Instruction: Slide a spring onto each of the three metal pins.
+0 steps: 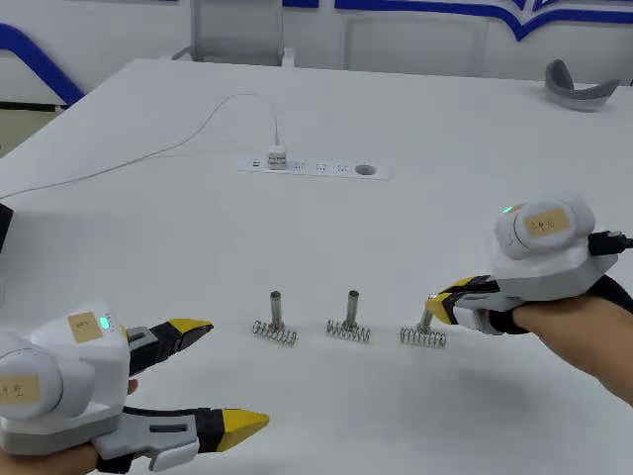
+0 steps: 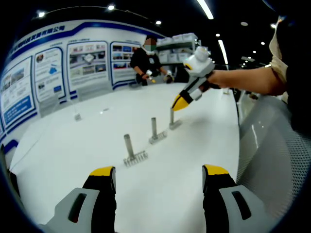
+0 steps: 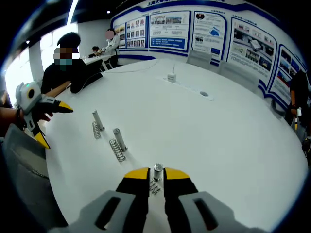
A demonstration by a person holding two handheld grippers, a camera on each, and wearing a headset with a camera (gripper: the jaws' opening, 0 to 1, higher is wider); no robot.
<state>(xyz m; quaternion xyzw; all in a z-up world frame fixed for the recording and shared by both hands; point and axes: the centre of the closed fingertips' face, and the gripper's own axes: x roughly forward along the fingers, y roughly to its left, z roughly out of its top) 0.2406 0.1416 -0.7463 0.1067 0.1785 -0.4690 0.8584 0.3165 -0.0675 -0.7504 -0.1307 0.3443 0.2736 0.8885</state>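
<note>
Springs (image 1: 348, 332) lie flat on the white tabletop (image 1: 198, 237), one resting at the foot of each of the three upright pins (image 1: 352, 307), which stand in a row. My right gripper (image 1: 437, 305) is at the right pin (image 3: 157, 169), its jaws drawn nearly together with the pin's top between the yellow tips; I cannot tell whether they pinch it. That pin's spring shows through the narrow gap below. My left gripper (image 2: 159, 171) hovers off to the left of the row, nearer to me, with its jaws spread wide and grasping nothing. A power strip (image 1: 315, 167) sits farther back.
</note>
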